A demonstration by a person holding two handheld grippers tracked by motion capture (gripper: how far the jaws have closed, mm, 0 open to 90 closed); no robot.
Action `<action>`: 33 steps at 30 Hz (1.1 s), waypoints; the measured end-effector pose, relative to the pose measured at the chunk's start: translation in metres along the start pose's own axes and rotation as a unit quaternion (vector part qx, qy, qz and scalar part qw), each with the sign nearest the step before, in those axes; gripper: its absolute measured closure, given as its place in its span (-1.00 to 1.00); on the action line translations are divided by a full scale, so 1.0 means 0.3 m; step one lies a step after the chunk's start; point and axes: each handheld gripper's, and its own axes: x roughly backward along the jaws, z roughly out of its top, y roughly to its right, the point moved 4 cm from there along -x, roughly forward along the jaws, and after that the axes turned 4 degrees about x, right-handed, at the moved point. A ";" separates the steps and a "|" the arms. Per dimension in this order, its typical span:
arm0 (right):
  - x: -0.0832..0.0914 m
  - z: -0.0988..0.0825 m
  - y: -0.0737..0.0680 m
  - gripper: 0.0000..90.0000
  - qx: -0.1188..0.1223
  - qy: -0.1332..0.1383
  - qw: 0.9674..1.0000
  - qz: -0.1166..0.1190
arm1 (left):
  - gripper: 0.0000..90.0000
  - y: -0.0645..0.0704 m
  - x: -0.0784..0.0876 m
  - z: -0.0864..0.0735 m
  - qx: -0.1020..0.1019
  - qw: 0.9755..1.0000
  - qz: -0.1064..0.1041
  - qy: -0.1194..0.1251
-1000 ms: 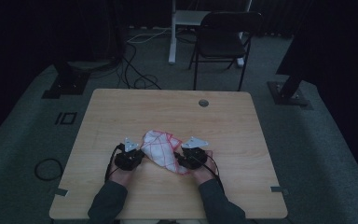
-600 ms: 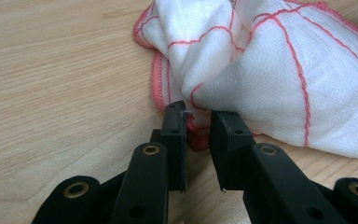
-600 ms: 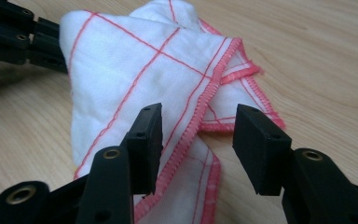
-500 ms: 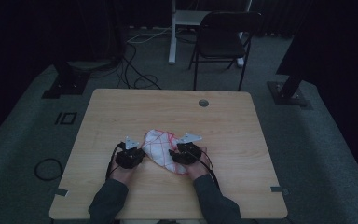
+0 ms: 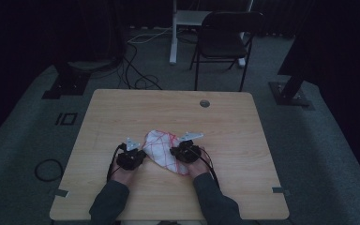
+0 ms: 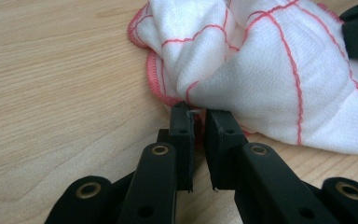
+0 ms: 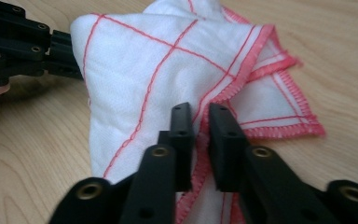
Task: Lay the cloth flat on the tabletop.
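- A wooden table (image 5: pixel 122 112) carries a white cloth (image 5: pixel 161 150) with thin red grid lines and a red stitched hem. The cloth lies bunched near the person's edge of the table, between the two grippers.
- Left gripper (image 6: pixel 196 112): jaws nearly together, the red hem of the cloth pinched between the tips. The jaws have just been closing, with the cloth edge between them. In the high view this gripper (image 5: pixel 138 154) sits at the cloth's left edge, low on the table top, with the left hand (image 5: pixel 126 171) behind it.
- Right gripper (image 7: pixel 200 114): jaws nearly together, clamped on a fold where the red hem runs up between the pads. The jaws have just been closing sharply onto the cloth. In the high view it (image 5: pixel 176 152) sits at the cloth's right side, partly over the fabric, with the right hand (image 5: pixel 197 166) behind it.
- In the right gripper view, the cloth humps up in a rounded fold, and one hemmed corner lies flat on the wood to the right of the jaws. The other gripper shows dark at the upper left, touching the cloth's far edge.
- In the left gripper view, the cloth is heaped in soft folds beyond the jaw tips; part of the other gripper shows at the upper right corner, on the fabric.
- Both dark sleeves (image 5: pixel 108 204) rest over the table's near edge.
- A small round grommet (image 5: pixel 205 103) sits near the table's far edge, well apart from the cloth.
- A dark folding chair (image 5: pixel 225 42) stands on the floor beyond the table.
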 end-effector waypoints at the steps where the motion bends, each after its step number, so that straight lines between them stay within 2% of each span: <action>1: 0.000 0.000 0.000 0.87 0.000 0.000 1.000 0.000 | 0.83 0.000 0.001 -0.001 -0.002 1.000 -0.001 -0.001; 7: 0.020 -0.005 0.008 0.90 0.013 -0.002 1.000 -0.015 | 0.84 0.001 0.015 -0.012 -0.013 1.000 -0.007 -0.005; 10: 0.042 -0.012 0.030 0.90 0.001 0.004 1.000 -0.026 | 0.84 -0.001 0.021 -0.018 -0.011 1.000 -0.009 -0.004; 19: 0.084 -0.034 0.087 0.90 -0.008 0.006 0.999 -0.047 | 0.84 -0.010 0.034 -0.027 -0.006 1.000 -0.007 -0.007; 26: 0.121 -0.053 0.144 0.92 -0.028 0.009 0.997 -0.068 | 0.84 -0.040 0.056 -0.042 0.001 1.000 -0.002 -0.008; 33: 0.137 -0.056 0.171 0.92 -0.030 0.008 0.996 -0.083 | 0.84 -0.072 0.072 -0.051 0.008 1.000 0.007 -0.009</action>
